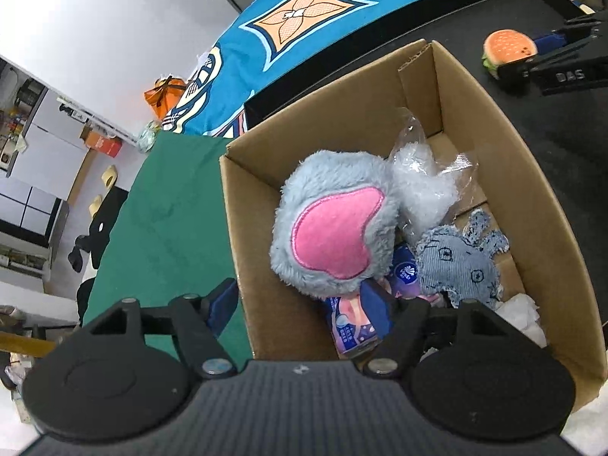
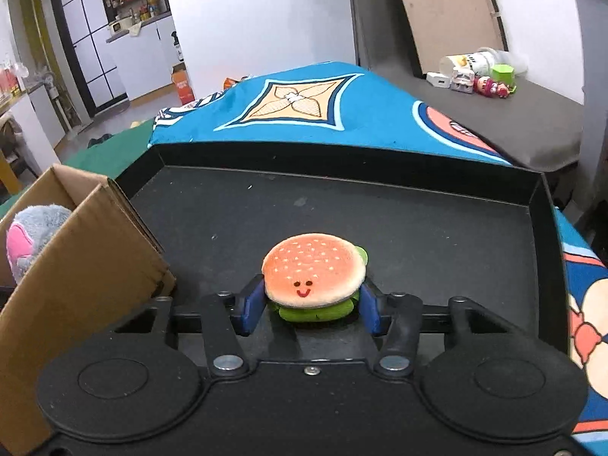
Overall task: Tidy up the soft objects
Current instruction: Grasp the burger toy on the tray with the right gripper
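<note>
A plush hamburger (image 2: 314, 277) with a smiling face sits on the black tray (image 2: 418, 220). My right gripper (image 2: 311, 306) has its blue pads on both sides of it, touching it. The hamburger also shows in the left wrist view (image 1: 507, 51), with the right gripper (image 1: 532, 53) around it. My left gripper (image 1: 300, 304) is open and empty over the near edge of the cardboard box (image 1: 250, 205). The box holds a grey plush with a pink patch (image 1: 334, 228), a denim soft toy (image 1: 461, 262), a clear bag of white stuffing (image 1: 421, 186) and tissue packs (image 1: 353, 323).
The box (image 2: 57, 285) stands left of the tray, on a green cloth (image 1: 167, 220). A blue patterned cloth (image 2: 296, 102) lies behind the tray. Small toys and a cup (image 2: 478, 72) sit far right on a grey surface.
</note>
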`<state>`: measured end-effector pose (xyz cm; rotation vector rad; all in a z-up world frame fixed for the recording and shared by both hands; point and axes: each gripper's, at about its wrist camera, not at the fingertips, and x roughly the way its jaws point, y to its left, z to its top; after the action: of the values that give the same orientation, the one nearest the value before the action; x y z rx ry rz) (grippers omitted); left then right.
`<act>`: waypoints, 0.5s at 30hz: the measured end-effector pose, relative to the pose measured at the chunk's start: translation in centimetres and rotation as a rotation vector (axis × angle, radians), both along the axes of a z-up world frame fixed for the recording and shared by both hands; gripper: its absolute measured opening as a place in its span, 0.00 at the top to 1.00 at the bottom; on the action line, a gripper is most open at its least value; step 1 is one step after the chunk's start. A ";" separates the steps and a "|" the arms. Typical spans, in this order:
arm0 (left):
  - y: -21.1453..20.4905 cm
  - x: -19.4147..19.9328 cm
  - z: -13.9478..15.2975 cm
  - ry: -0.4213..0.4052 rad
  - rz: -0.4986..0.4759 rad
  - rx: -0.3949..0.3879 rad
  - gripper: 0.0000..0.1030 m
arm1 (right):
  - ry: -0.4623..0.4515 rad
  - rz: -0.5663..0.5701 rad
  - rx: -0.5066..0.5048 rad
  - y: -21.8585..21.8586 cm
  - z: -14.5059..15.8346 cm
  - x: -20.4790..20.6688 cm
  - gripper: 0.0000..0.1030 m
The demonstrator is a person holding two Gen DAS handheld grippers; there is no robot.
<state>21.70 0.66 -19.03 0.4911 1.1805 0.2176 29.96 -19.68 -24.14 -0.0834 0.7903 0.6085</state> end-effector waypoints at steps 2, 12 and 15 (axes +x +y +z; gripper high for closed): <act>0.1 0.0 0.1 0.000 0.015 -0.004 0.32 | -0.009 0.000 -0.003 -0.1 0.4 -0.2 0.52; 0.7 -0.6 1.0 -0.017 0.037 -0.036 0.32 | -0.028 -0.005 -0.006 0.2 2.5 -1.0 0.52; 0.9 -0.8 1.0 -0.028 0.028 -0.055 0.32 | -0.028 -0.013 -0.014 0.2 3.2 -1.5 0.52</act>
<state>20.91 1.60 -18.03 0.4220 1.1634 0.2145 28.47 -19.48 -20.91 -0.0995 0.7677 0.5887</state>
